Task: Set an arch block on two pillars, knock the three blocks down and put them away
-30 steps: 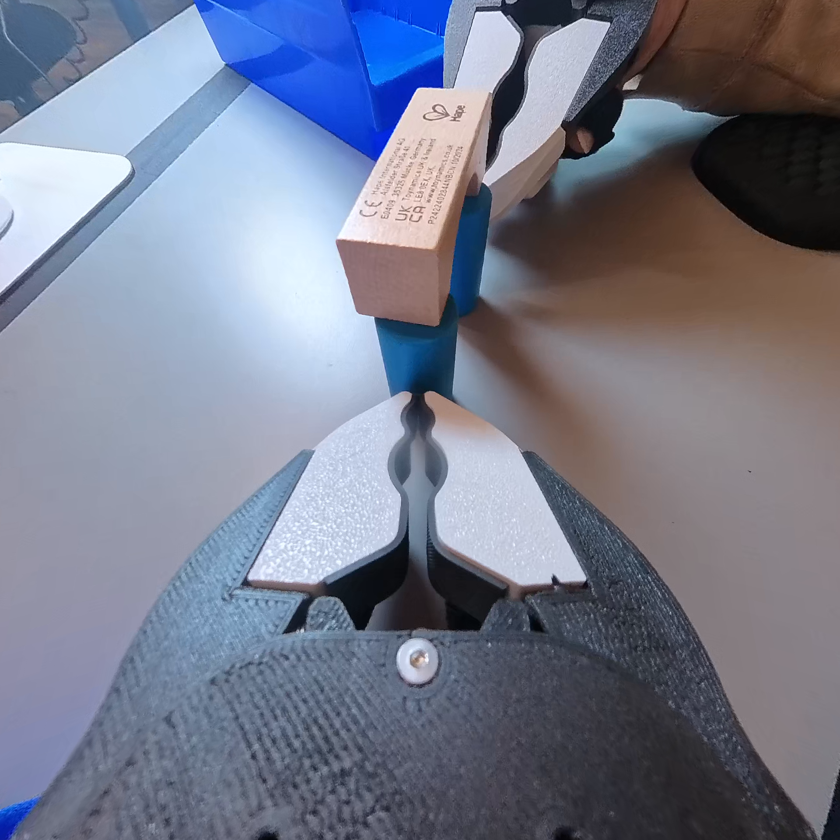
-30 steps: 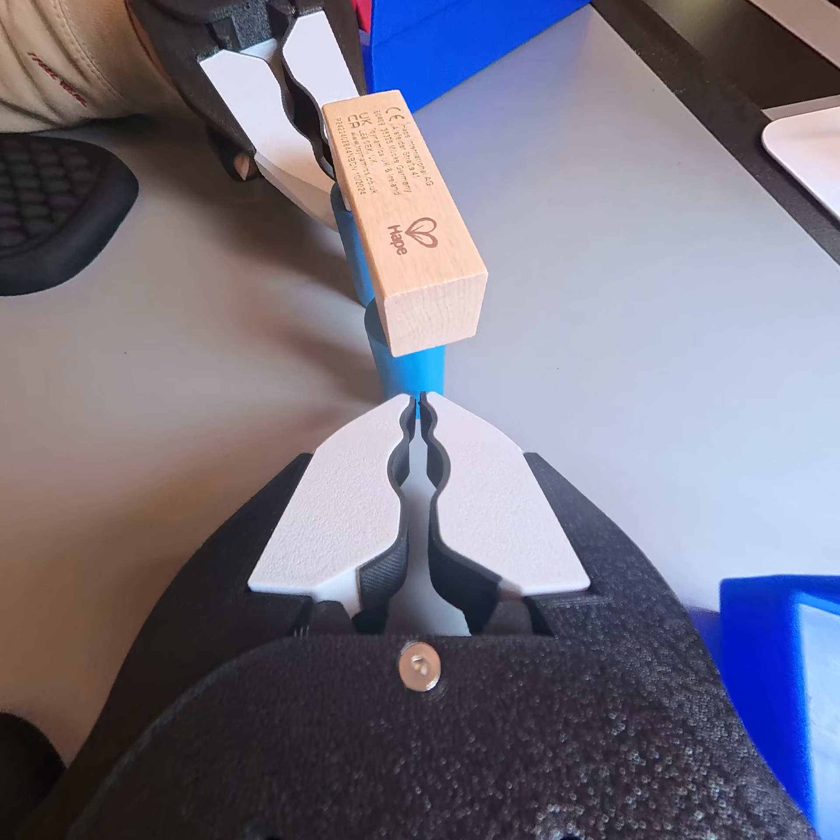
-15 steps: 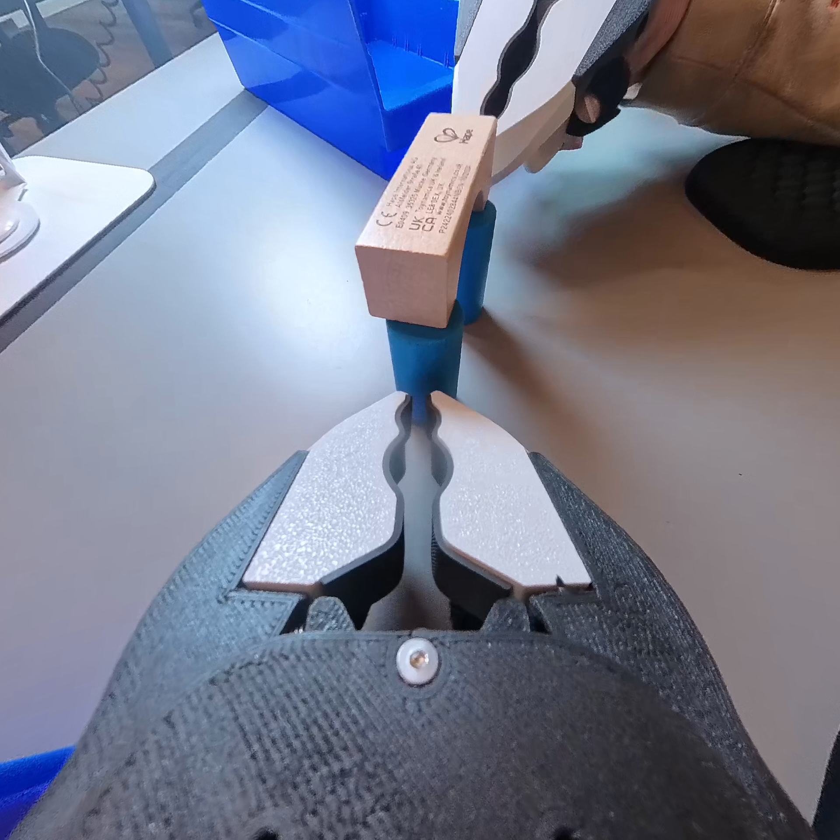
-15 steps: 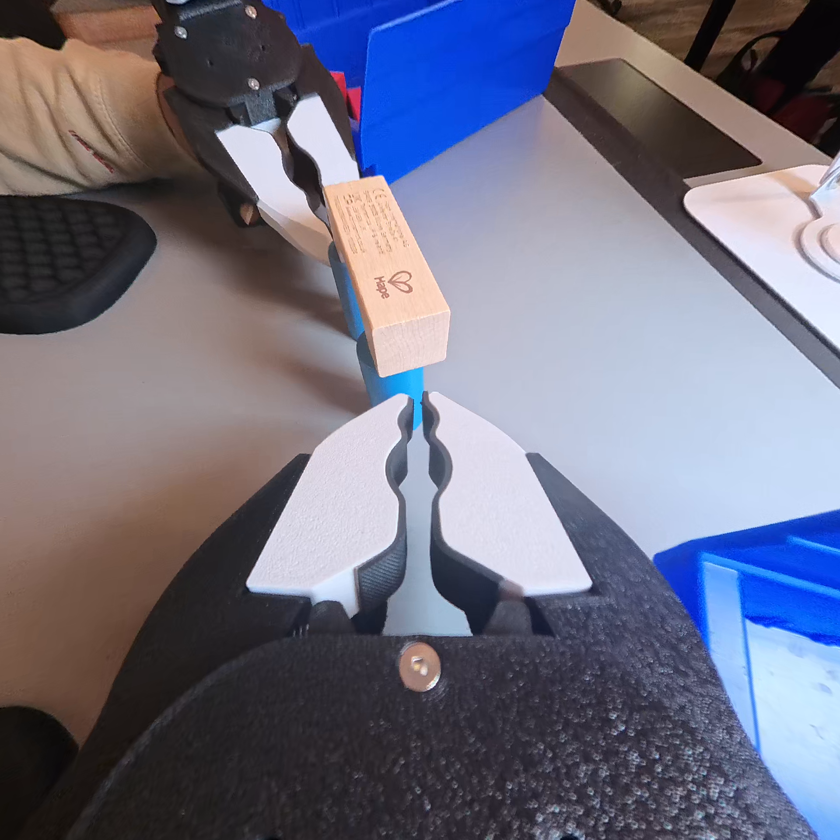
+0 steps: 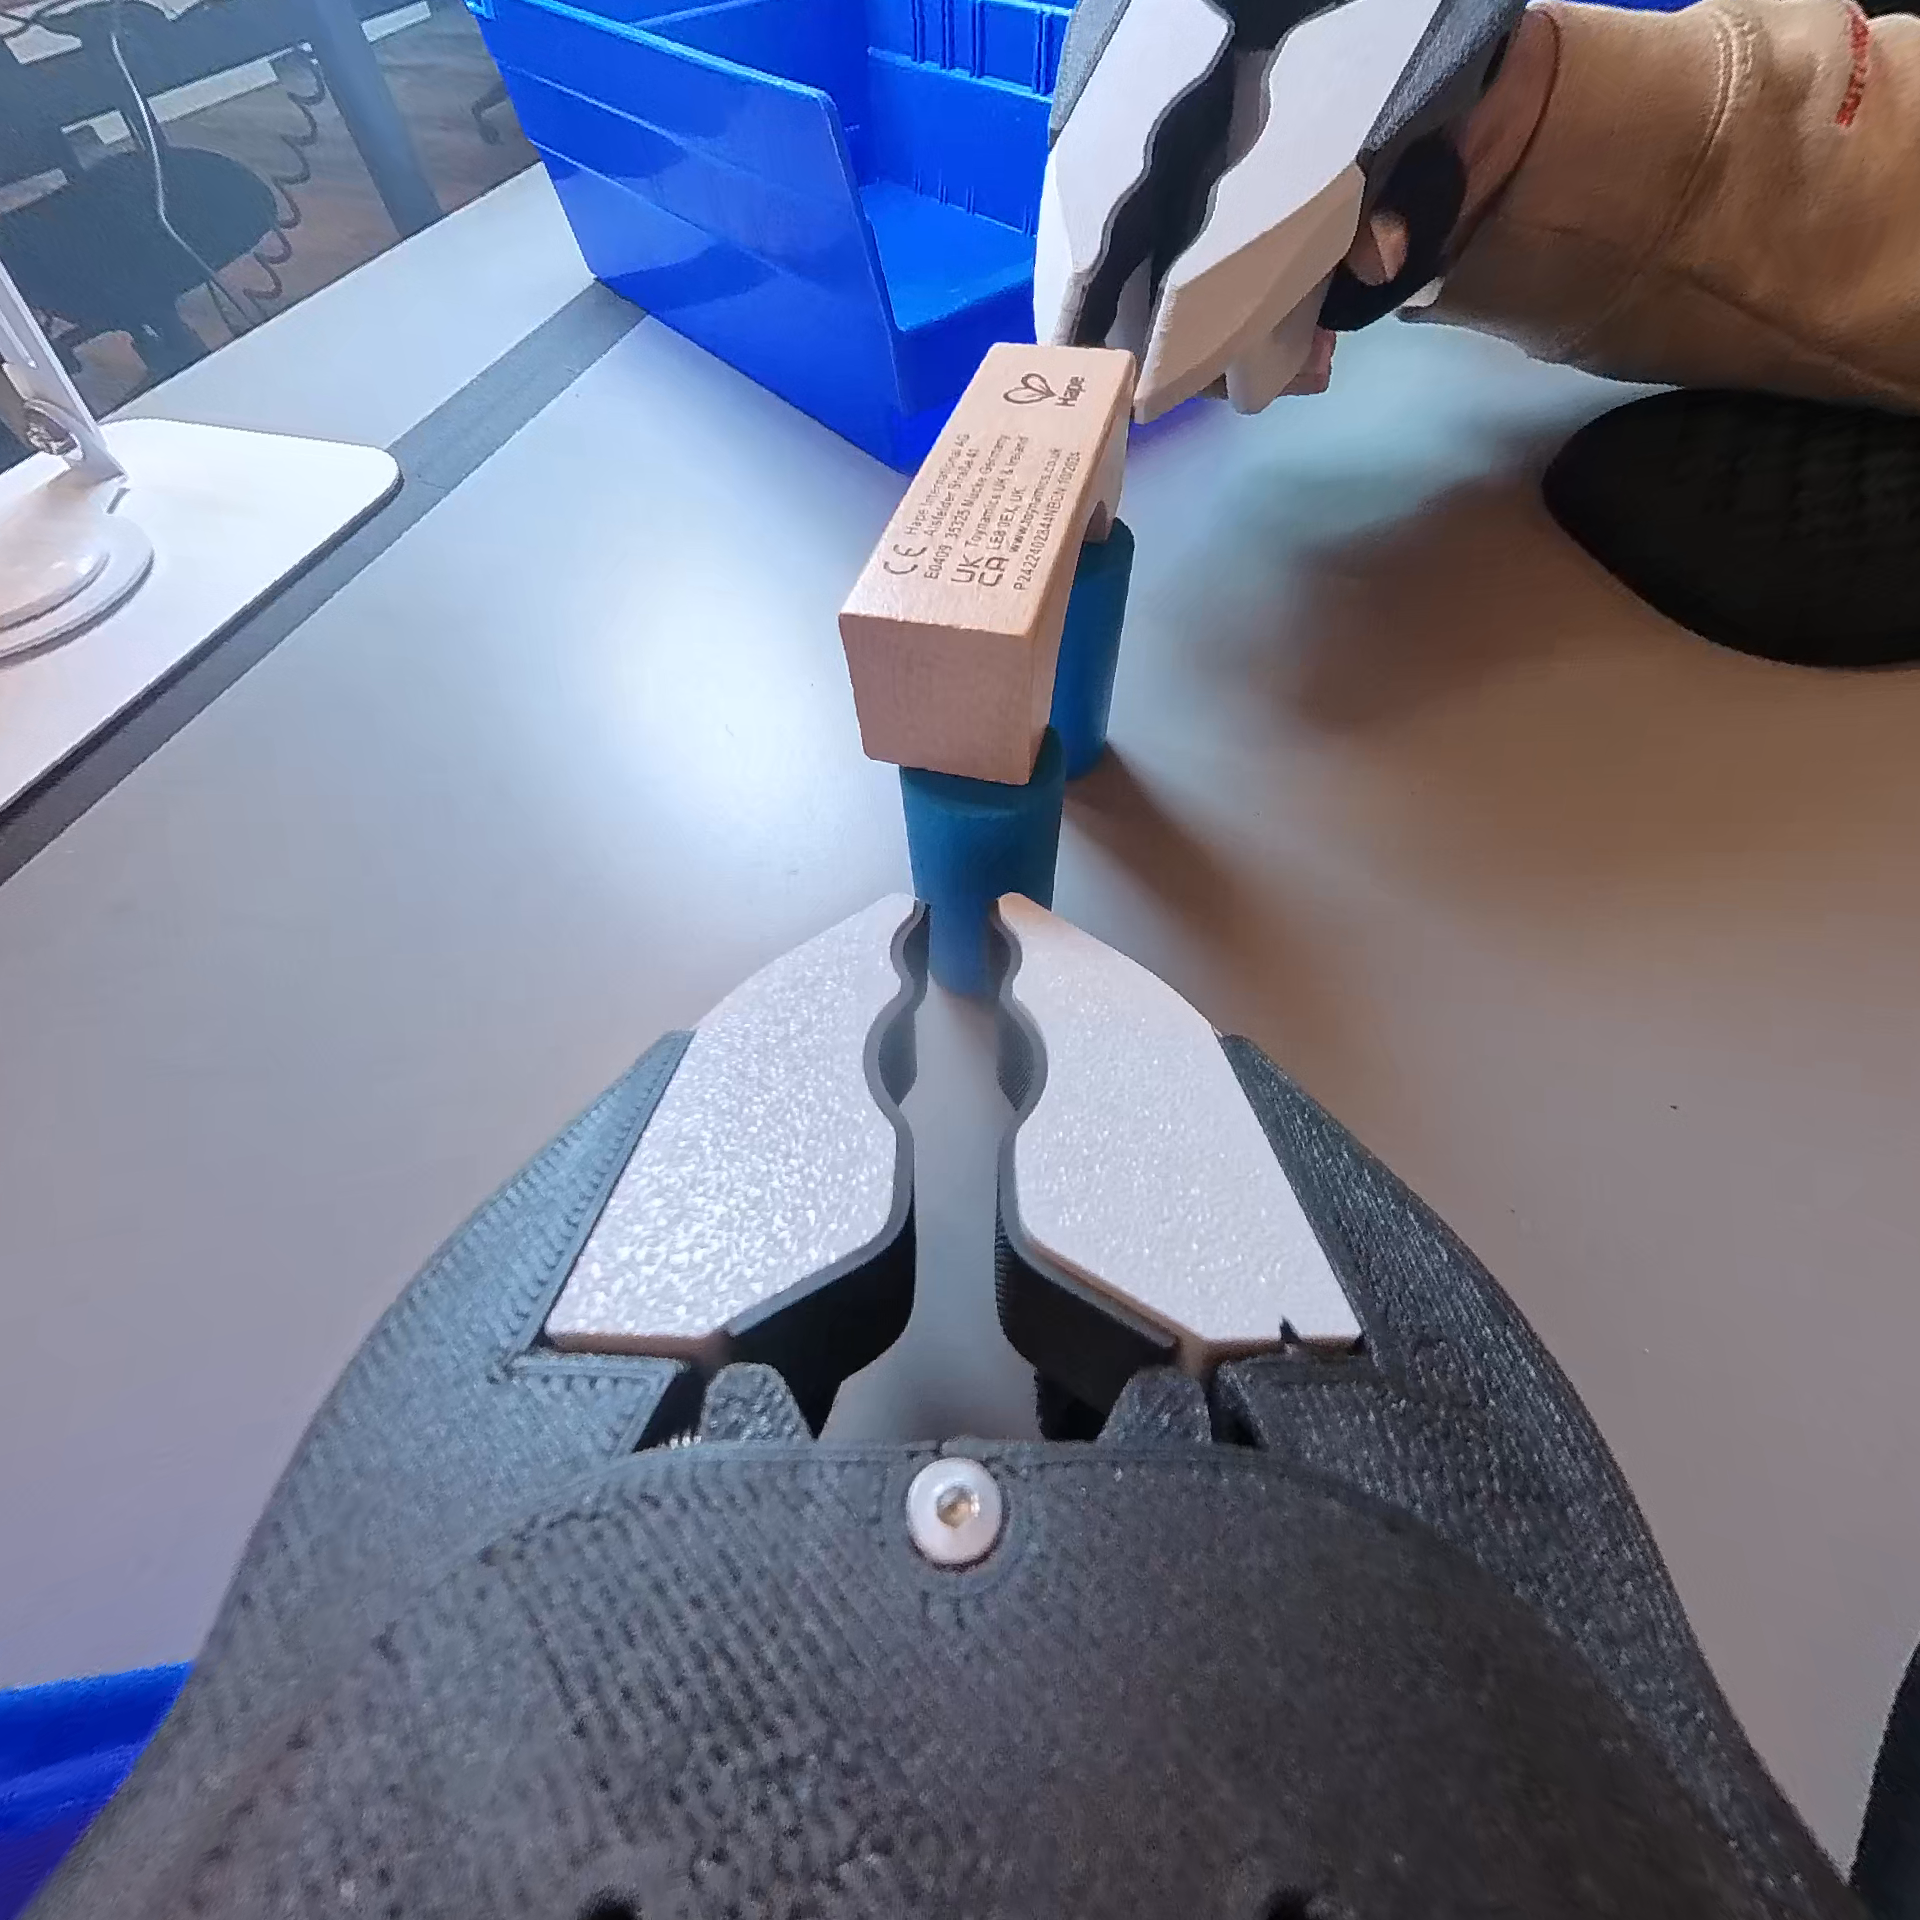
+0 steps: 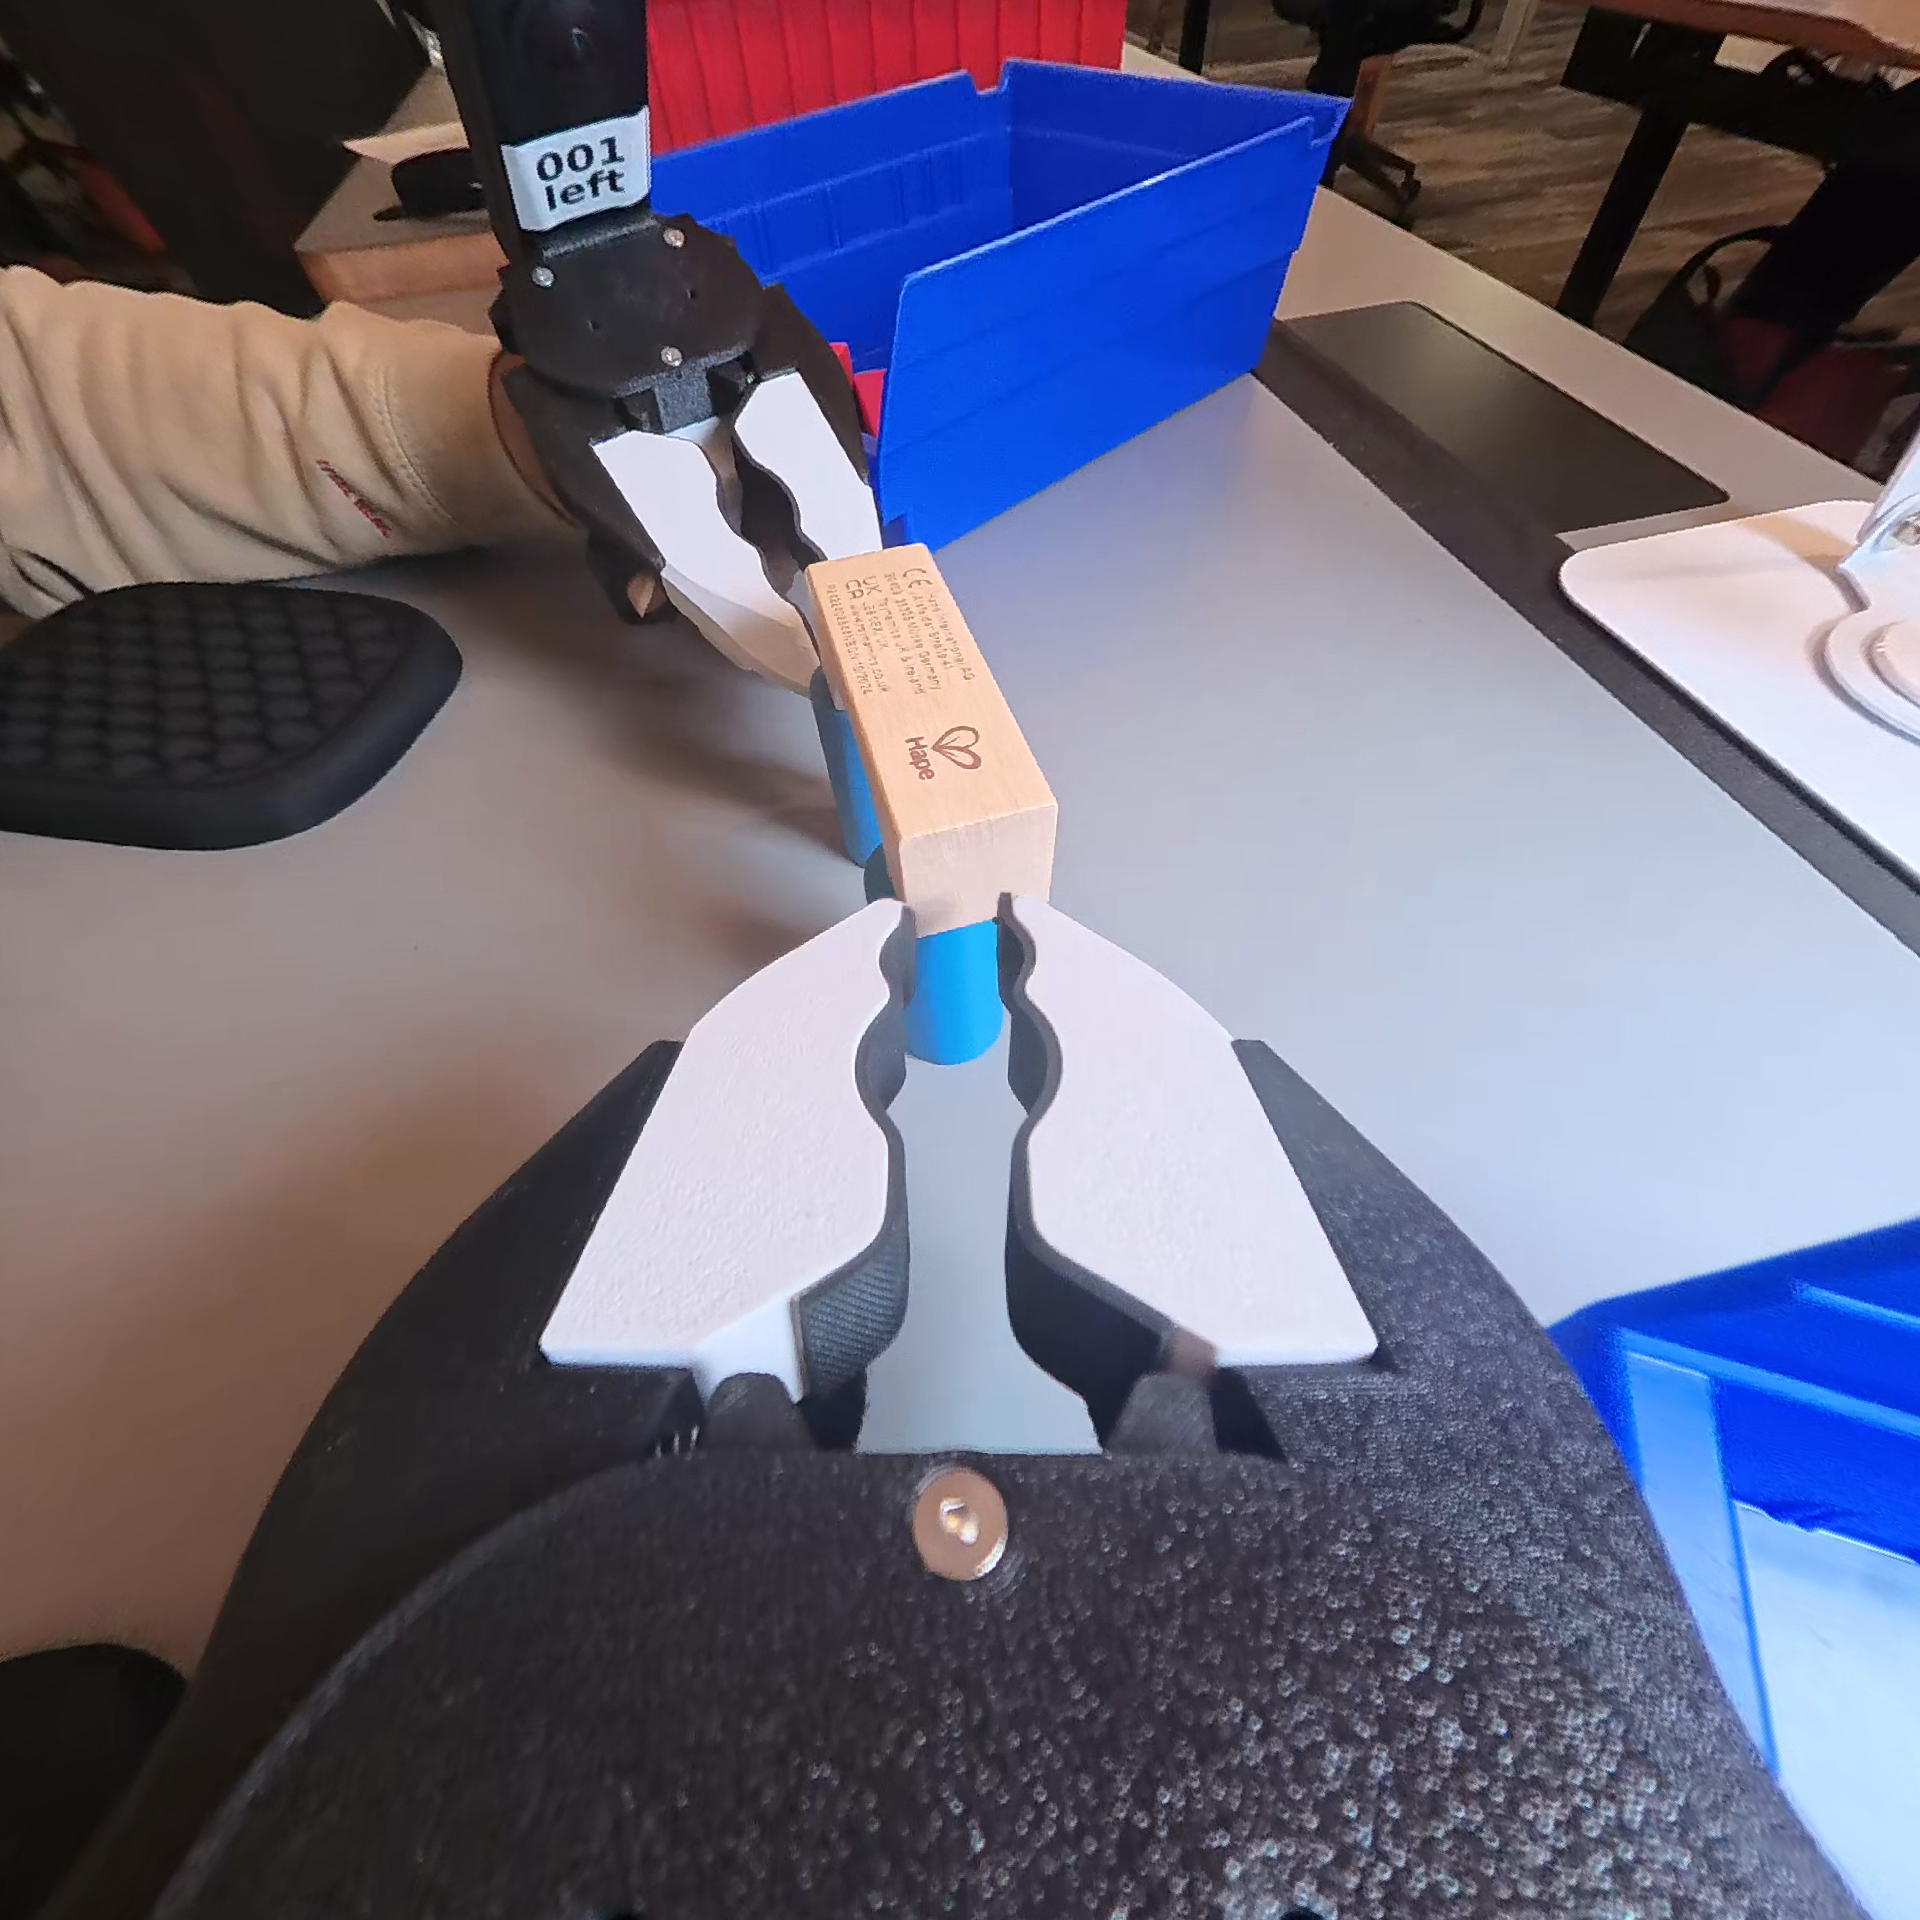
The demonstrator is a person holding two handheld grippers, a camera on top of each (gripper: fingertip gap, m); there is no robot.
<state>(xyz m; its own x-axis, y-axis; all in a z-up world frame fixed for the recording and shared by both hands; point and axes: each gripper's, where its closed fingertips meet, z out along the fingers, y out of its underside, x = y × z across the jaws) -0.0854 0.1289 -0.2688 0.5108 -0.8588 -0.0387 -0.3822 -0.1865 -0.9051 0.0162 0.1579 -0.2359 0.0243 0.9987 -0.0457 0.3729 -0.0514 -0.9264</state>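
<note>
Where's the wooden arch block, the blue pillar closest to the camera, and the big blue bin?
wooden arch block (image 5: 987, 551), left wrist view, on its printed top face.
near blue pillar (image 5: 982, 842), left wrist view, on its round side.
blue bin (image 6: 1081, 353), right wrist view, on its front wall.

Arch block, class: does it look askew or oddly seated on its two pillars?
Yes. The arch block sits off-centre on the near blue pillar, overhanging one side; the far pillar shows beside it, not squarely beneath.

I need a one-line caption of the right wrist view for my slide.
Wooden arch block rests on two blue pillars, with the open right tongs before it and the left tongs behind.
</note>
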